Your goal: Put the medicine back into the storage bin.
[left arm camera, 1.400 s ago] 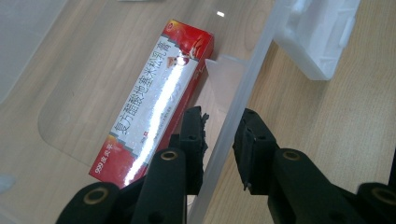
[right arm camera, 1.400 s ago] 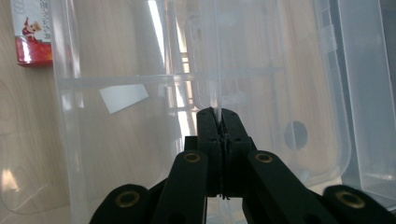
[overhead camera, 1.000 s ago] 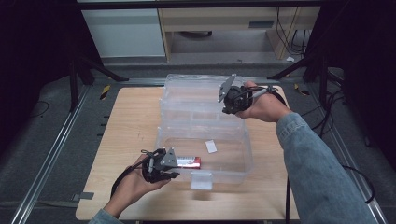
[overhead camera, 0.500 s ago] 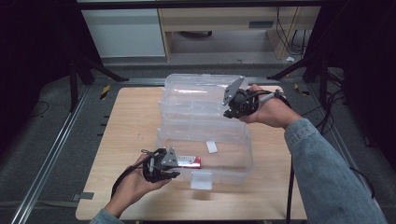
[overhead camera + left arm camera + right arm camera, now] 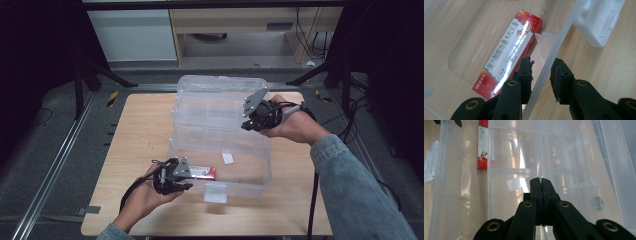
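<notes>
We grip the clear storage box (image 5: 220, 150) at the table's centre: left gripper (image 5: 541, 72) straddles its front wall, barely pinching; right gripper (image 5: 540, 185), clamped on the lid (image 5: 215, 100), has swung it further closed over the red carton (image 5: 509, 51).

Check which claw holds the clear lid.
The right claw: it is shut on the edge of the lid. The left claw grips the box's front wall instead.

box (image 5: 260, 172): on table (image 5: 135, 130), centre | carton (image 5: 201, 173): in box, front-left corner | lid (image 5: 215, 102): behind box, raised
</notes>
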Available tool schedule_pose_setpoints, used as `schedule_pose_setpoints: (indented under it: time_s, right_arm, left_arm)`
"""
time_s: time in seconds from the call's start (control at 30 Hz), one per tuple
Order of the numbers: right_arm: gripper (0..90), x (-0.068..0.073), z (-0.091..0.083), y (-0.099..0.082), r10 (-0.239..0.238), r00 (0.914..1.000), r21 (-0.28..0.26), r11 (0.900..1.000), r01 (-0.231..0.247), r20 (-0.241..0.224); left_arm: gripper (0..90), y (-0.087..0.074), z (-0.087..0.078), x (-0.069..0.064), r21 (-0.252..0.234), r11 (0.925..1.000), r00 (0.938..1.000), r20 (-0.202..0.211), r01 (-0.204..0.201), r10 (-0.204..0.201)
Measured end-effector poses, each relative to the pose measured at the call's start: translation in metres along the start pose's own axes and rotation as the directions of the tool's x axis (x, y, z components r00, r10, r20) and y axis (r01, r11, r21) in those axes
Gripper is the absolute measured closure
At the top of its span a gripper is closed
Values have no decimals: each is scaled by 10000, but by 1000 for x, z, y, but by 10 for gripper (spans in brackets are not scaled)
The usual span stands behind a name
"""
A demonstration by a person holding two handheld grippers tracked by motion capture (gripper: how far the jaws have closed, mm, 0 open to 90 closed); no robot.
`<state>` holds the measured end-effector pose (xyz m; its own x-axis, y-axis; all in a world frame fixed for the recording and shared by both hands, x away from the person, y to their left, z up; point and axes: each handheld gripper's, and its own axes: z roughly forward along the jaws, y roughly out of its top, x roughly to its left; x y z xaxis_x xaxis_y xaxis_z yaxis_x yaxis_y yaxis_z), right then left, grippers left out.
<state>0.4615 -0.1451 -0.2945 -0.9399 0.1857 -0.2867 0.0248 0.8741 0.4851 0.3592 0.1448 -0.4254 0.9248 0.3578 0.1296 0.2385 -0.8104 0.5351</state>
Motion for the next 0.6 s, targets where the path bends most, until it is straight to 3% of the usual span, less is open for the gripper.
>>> schedule_pose_setpoints:
  time_s: [0.6]
  right_arm:
    - [900, 22, -8, -5, -147, 9998, -303, 9994, 144, -95]
  left_arm:
    - [700, 1, 0, 1, 60, 9999, 10000, -38, -84, 85]
